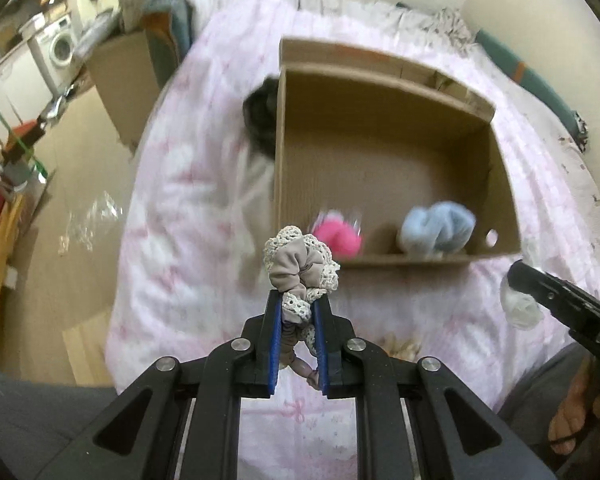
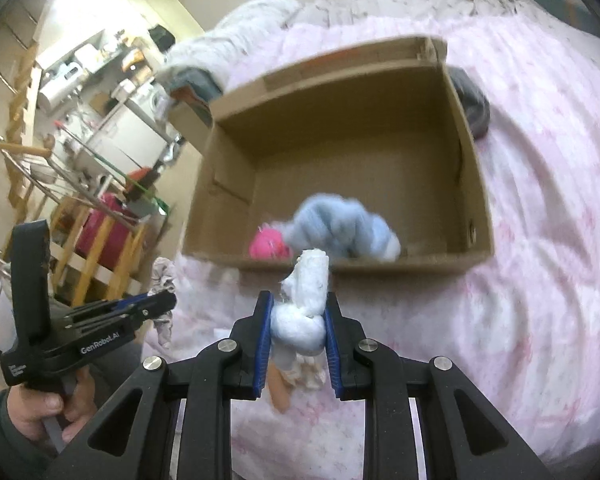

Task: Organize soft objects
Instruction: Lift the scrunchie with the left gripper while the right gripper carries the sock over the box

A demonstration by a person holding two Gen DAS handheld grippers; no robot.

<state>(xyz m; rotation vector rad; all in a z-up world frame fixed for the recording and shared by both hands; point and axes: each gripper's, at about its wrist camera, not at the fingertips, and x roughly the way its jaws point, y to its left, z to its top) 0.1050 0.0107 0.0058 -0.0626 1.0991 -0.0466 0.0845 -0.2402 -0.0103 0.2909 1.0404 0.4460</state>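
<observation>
Your left gripper [image 1: 296, 308] is pinching a grey lace-trimmed scrunchie [image 1: 300, 268], and your right gripper [image 2: 299, 314] is clamping a white one [image 2: 306, 304]. Farther off at twelve o'clock, the cardboard box [image 1: 384, 260] is holding pink [image 1: 338, 236] and blue [image 1: 440, 232] scrunchies against its near wall.

Grey scrunchie [image 1: 300, 270] with a cream lace edge is up off the pink bed [image 1: 180, 200], bunched and pinched at its lower end. White fluffy scrunchie [image 2: 304, 304] is lifted too, twisted, squeezed at its middle. Open cardboard box [image 1: 380, 260] sits on the bed; inside, against the near wall, a pink scrunchie [image 1: 338, 238] and a pale blue scrunchie [image 1: 438, 230], apart.
</observation>
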